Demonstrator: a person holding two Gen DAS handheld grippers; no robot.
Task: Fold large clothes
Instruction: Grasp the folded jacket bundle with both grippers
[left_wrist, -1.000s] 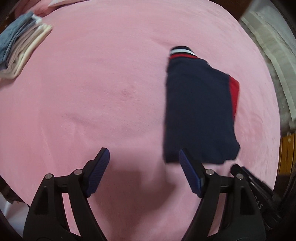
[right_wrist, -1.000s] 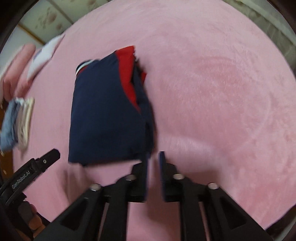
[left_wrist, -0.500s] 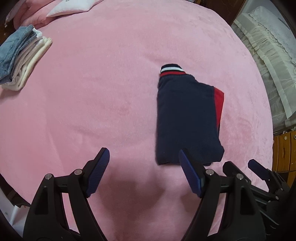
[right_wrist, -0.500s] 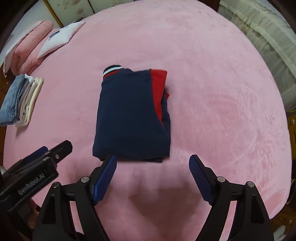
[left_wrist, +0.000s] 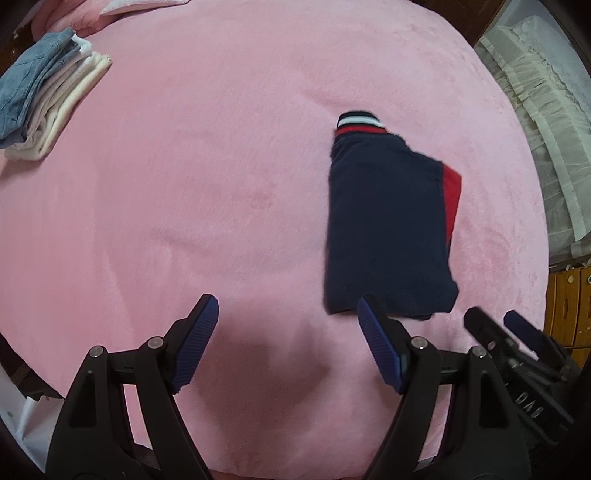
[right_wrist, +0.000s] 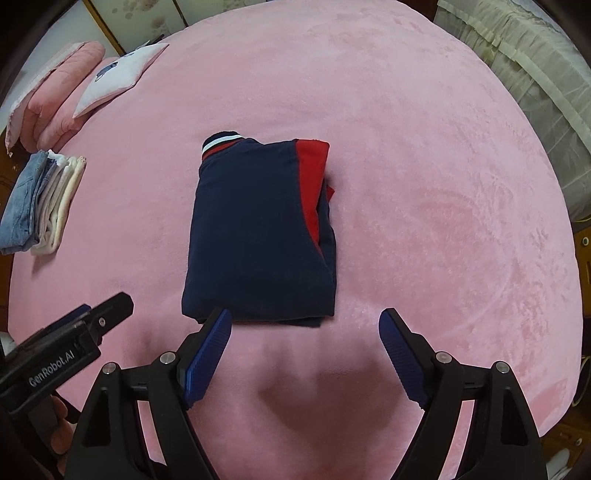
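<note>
One folded navy-and-red garment (right_wrist: 258, 236) lies mid-bed on the pink blanket (right_wrist: 424, 184), soft and floppy; I'd pinch its thick near hem. My right tool (right_wrist: 304, 350), just spread, and left tool (left_wrist: 286, 343) gape empty. Folded stack (right_wrist: 40, 203) at nine o'clock.

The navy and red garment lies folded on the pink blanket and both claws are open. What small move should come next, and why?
Probably lower the right claw onto the near edge of the folded navy and red garment to pick it up: it lies as a compact rectangle on the pink blanket, both claws hold nothing, and a stack of folded denim and white clothes waits at the left.
</note>
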